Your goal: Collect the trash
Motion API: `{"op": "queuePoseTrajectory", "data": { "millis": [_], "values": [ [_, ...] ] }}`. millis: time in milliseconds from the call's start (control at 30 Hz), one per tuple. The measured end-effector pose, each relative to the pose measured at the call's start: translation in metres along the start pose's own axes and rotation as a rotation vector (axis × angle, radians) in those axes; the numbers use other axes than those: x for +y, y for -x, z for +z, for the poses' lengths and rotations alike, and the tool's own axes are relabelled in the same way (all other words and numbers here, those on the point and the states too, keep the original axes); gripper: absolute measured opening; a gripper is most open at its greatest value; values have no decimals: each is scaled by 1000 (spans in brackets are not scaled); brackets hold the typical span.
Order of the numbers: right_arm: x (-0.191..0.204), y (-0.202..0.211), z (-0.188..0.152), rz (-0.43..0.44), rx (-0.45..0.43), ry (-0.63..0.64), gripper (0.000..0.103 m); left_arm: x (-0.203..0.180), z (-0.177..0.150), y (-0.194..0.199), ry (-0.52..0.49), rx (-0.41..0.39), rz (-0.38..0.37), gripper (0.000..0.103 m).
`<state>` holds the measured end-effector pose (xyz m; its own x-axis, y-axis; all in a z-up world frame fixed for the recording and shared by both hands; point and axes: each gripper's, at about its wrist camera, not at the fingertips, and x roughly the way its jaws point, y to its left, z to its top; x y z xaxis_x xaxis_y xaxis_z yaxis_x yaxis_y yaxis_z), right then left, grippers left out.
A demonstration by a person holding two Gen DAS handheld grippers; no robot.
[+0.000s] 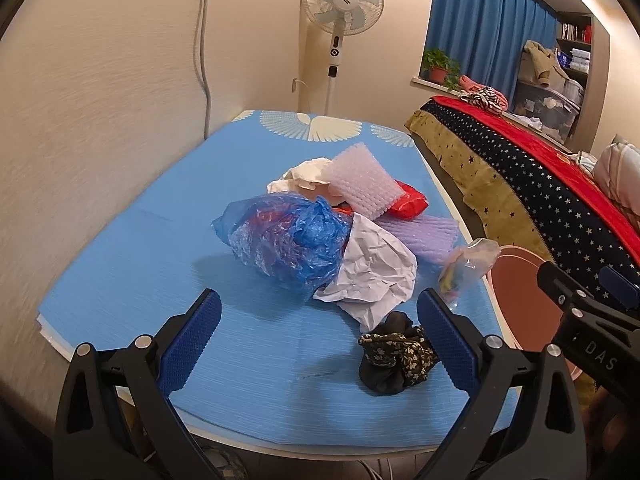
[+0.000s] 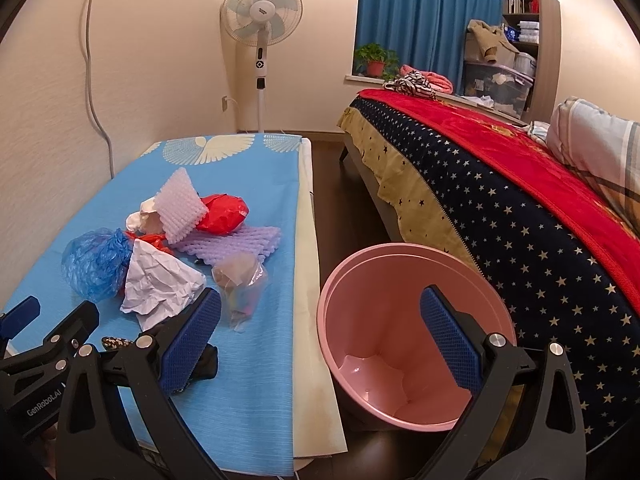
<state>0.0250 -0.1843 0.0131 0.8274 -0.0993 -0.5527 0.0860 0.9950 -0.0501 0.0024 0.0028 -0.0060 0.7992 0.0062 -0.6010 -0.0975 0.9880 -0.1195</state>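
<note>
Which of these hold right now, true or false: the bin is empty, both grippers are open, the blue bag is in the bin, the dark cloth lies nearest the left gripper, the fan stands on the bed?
1. The bin is empty. True.
2. Both grippers are open. True: the left gripper and the right gripper hold nothing.
3. The blue bag is in the bin. False: it lies on the table.
4. The dark cloth lies nearest the left gripper. True.
5. The fan stands on the bed. False: it stands on the floor by the wall.
</note>
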Motion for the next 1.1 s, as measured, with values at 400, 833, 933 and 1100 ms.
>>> {"op": "queuePoseTrajectory", "data": {
  "millis": [400, 833, 933, 1100],
  "values": [
    [1, 0, -1, 1, 1, 1, 98, 0, 0, 3, 0, -5, -6, 95],
    [2, 0, -1, 4, 1, 5, 98, -1, 0, 4, 0, -10, -11, 95],
    [2, 0, -1, 3, 2, 4, 98, -2, 0, 6, -1, -12, -16, 95],
    [2, 0, -1, 4, 5, 1, 98, 0, 0, 7, 1, -11, -23, 94]
  ]
}}
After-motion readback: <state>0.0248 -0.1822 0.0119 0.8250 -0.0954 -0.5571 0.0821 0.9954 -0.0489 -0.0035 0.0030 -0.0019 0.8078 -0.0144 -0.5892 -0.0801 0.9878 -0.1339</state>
